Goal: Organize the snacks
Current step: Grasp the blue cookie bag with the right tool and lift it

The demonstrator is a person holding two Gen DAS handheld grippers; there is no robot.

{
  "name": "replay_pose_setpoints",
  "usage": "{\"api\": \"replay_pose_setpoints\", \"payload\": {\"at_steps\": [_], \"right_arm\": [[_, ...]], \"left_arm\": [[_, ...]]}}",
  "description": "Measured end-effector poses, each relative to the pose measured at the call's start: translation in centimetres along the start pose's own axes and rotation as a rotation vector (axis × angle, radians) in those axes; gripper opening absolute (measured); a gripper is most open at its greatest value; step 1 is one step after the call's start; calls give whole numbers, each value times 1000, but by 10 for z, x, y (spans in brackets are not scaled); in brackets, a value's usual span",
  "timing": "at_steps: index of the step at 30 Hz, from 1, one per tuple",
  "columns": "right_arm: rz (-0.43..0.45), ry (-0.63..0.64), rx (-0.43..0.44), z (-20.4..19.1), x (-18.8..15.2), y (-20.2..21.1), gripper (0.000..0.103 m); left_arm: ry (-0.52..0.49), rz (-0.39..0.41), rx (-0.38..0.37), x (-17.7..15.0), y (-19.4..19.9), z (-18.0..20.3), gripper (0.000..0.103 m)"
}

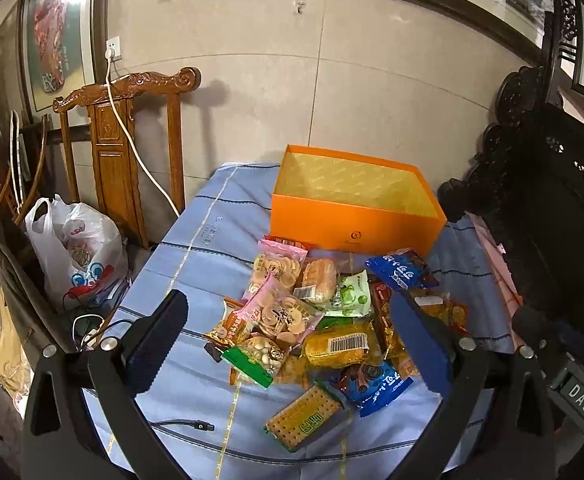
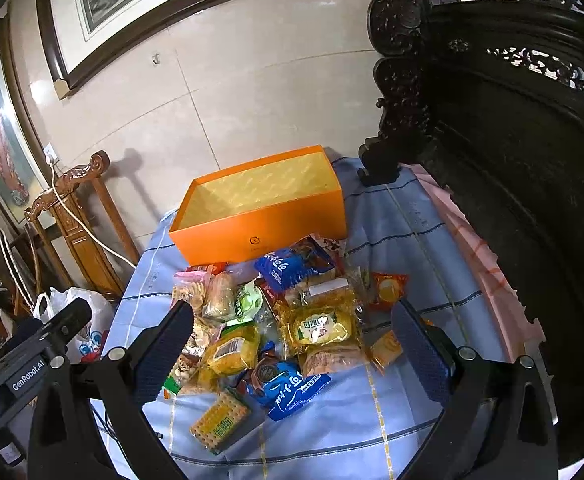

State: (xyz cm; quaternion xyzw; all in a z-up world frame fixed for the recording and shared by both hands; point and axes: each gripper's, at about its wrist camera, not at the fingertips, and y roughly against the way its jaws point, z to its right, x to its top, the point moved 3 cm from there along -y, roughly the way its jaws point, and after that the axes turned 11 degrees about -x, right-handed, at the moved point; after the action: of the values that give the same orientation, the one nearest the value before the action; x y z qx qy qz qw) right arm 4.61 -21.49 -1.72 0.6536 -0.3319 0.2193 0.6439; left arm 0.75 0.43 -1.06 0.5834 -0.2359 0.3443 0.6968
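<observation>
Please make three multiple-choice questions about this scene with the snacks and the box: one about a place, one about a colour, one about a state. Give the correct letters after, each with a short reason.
1. Where is the orange box relative to the snack pile?
A. On the far side of the pile, toward the wall
B. On the floor beside the chair
C. On top of the pile

2. What colour is the tablecloth under the snacks?
A. Red
B. Light blue with dark stripes
C. Plain white

3. What is the state of the orange box?
A. Closed with a lid
B. Full of snacks
C. Open, with no snacks visible inside

Answers:
1 A: the box stands beyond the pile, nearer the wall, in both views.
2 B: blue striped cloth shows around the pile.
3 C: its yellow lining is visible and bare.

Both the left gripper and right gripper have open jaws, holding nothing.
</observation>
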Motion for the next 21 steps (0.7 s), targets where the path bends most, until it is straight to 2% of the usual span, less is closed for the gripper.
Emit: {"api": "replay_pose_setpoints", "payload": {"at_steps": [4, 6, 10, 12, 14, 15, 17, 18, 19, 21], "right_arm": [[-12, 22, 28, 5, -2, -11, 100], [-36, 41, 44, 9, -4, -27, 100], [-50, 133, 2, 0, 3, -83, 100], [-91, 157, -6, -15, 11, -126, 100], [-129, 135, 37, -31, 21, -160, 100], [-123, 142, 27, -41, 26, -181, 100], [-120, 191, -83, -54, 33, -220, 100], [-170, 208, -118, -57, 32, -244, 99], [-234, 195, -86, -58, 28, -265, 95], [-271, 157, -46, -57, 23, -278, 82]], "left_arm": [[32, -19, 8, 0, -4, -12, 99], [83, -36, 2, -1, -8, -24, 99], [159, -93, 32, -13, -20, -48, 99], [188, -135, 62, -22, -27, -59, 99], [207, -153, 95, -30, -29, -68, 99], [214, -157, 112, -33, -30, -72, 99], [233, -168, 139, -36, -31, -79, 99], [240, -173, 151, -38, -32, -82, 99], [241, -176, 161, -39, -33, -83, 99], [248, -180, 186, -40, -36, -89, 99]]}}
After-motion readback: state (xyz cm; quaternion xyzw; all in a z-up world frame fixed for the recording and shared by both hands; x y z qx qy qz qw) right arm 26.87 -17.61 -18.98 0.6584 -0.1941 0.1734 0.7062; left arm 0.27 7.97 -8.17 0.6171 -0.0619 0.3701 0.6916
